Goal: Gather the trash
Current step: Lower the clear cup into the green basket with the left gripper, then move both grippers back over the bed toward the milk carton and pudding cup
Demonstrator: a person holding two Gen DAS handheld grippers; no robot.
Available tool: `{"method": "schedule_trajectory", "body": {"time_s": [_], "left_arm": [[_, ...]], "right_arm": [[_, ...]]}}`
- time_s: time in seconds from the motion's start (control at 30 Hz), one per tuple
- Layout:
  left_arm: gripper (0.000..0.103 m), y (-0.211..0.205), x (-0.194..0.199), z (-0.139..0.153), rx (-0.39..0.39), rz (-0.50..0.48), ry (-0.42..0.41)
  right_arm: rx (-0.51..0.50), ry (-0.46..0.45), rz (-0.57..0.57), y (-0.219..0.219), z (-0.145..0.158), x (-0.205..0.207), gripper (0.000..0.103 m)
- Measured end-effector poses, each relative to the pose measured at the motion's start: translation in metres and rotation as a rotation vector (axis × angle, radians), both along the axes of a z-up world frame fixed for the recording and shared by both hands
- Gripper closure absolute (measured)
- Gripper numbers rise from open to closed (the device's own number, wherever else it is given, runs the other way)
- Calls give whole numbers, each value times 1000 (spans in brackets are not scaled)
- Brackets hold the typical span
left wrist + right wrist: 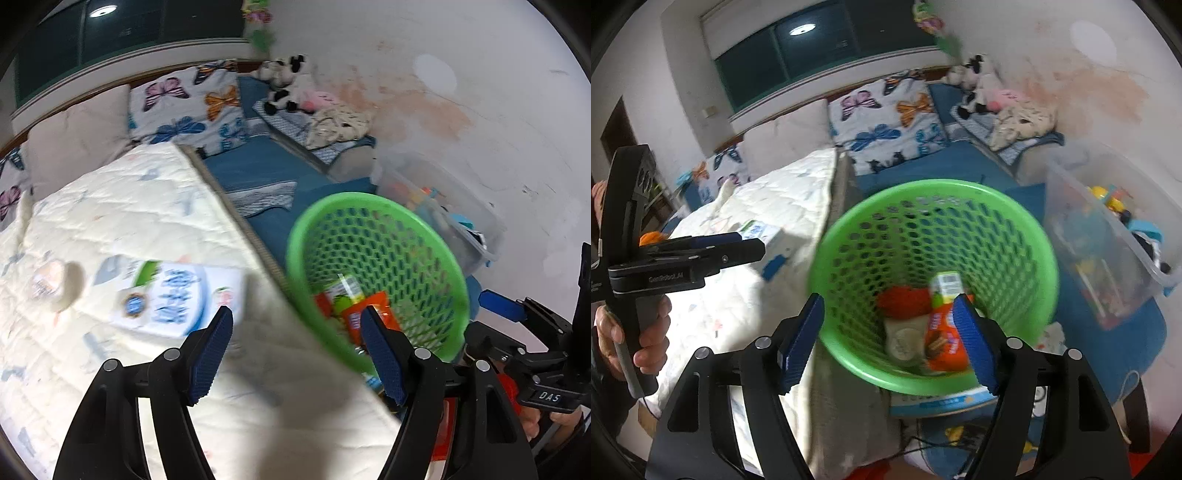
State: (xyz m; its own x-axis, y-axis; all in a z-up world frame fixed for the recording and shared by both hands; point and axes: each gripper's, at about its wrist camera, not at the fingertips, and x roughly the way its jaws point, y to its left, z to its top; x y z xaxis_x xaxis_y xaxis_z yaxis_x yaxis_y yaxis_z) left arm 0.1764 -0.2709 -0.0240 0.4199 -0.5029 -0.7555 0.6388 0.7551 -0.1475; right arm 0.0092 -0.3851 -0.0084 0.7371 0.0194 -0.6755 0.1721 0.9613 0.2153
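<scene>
Left wrist view: the left gripper [295,354] hangs spread and empty over the quilt [110,221], near a milk carton [177,299]. The right gripper [890,339], likewise spread, hovers above the green basket [849,236] holding wrappers [942,339].

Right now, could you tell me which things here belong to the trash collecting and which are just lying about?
Job:
green basket
milk carton
small round cup
left gripper, open
right gripper, open

Lying about:
butterfly pillows
plush toys
clear toy bin

Black two-finger gripper [890,343], blue ribbed pads [801,343], silver screws, bare-skinned hand [646,332]
</scene>
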Motion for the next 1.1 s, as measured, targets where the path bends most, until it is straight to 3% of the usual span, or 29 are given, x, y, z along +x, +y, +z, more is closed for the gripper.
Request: {"method": "schedule_trajectory", "body": {"time_s": [0.4, 0.63, 1.1], "left_arm": [[34, 90, 32, 2, 16, 186, -10], [34, 135, 49, -1, 18, 280, -3], [34, 187, 79, -13, 23, 398, 24]], "right_arm": [[-30, 33, 214, 57, 3, 55, 27], [-99, 63, 348, 92, 5, 93, 26], [-215, 141, 581, 147, -8, 160, 21]]}}
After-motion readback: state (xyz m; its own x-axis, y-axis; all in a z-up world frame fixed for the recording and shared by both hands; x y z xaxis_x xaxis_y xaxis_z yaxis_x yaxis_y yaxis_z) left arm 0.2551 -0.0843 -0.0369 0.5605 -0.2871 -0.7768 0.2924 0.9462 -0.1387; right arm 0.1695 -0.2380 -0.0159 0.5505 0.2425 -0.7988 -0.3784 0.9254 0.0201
